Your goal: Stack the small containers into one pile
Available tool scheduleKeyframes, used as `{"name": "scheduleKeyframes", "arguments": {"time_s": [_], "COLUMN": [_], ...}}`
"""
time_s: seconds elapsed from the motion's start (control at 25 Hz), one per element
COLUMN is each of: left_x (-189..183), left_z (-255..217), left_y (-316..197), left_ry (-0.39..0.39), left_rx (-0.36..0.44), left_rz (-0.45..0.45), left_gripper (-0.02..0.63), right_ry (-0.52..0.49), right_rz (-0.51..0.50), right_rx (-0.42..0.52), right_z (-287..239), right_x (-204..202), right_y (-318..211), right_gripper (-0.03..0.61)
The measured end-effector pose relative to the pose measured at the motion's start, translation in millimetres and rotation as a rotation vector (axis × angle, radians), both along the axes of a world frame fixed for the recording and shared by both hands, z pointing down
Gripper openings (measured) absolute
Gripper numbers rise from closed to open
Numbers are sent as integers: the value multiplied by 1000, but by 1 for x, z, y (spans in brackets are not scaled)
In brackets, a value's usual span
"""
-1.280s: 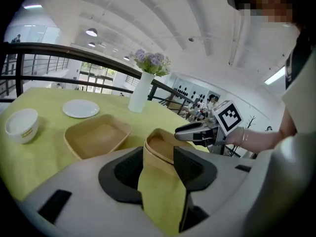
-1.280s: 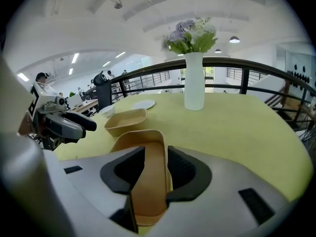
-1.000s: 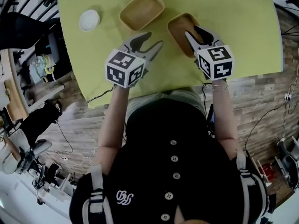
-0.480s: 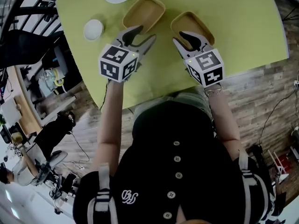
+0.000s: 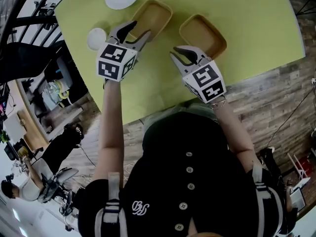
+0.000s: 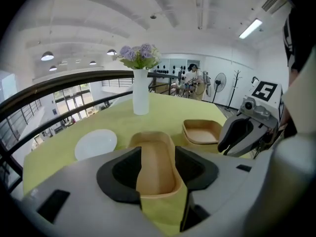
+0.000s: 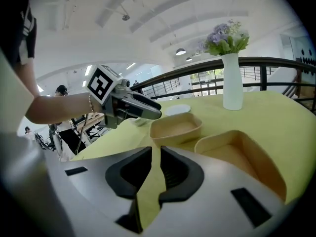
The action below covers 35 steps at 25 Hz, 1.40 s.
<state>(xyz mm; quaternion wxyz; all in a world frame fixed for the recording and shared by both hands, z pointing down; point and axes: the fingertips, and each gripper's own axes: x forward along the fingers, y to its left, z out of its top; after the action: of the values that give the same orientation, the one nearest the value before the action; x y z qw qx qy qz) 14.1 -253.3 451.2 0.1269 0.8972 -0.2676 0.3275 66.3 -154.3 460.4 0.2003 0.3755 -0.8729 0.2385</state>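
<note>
2 tools: left tool (image 6: 158, 151) open, container (image 6: 156, 174) lengthwise in line with jaws; right tool (image 7: 155, 153) empty, just closing.

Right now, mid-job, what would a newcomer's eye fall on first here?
Two tan, round-cornered wooden containers, the left container and right container, sit unstacked on the yellow-green tablecloth. The left gripper, jaws apart, frames the left container's near end. The right gripper, whose jaws have just been closing with nothing between them, is over bare cloth beside the right container. A white vase of purple flowers stands beyond.
</note>
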Motion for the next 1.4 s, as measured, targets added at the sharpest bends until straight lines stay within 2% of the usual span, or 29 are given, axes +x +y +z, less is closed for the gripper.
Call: {"name": "scheduleKeyframes", "arguments": {"time_s": [0.24,0.4,0.56,0.8,1.12,1.2,1.4], "left_x": [-2,1,1,-1,-5,-7,-2], "left_z": [14,21,35,60,75,78,77], "left_y": [-26,-41,-58,-71,-81,-80,-73], "left_ry": [-121,-160,-168,-212,-226,-225,-171], "left_rx": [45,57,28,-34,-77,-88,-115], "left_rz": [46,68,49,54,21,13,-39], "left_gripper": [219,178,175,179,133,87,54], "right_ry": [-33,-58,-77,-65,-31,-33,-33], "right_rz": [-32,-63,-77,-126,-163,-161,-177], "right_rx": [-32,-18,-8,-42,-69,-69,-58], "right_z": [6,4,4,9,17,16,9], "right_x": [-3,-2,0,-5,2,4,10], "right_y": [9,8,5,10,19,16,20], "right_gripper": [37,24,14,12,12,12,12]}}
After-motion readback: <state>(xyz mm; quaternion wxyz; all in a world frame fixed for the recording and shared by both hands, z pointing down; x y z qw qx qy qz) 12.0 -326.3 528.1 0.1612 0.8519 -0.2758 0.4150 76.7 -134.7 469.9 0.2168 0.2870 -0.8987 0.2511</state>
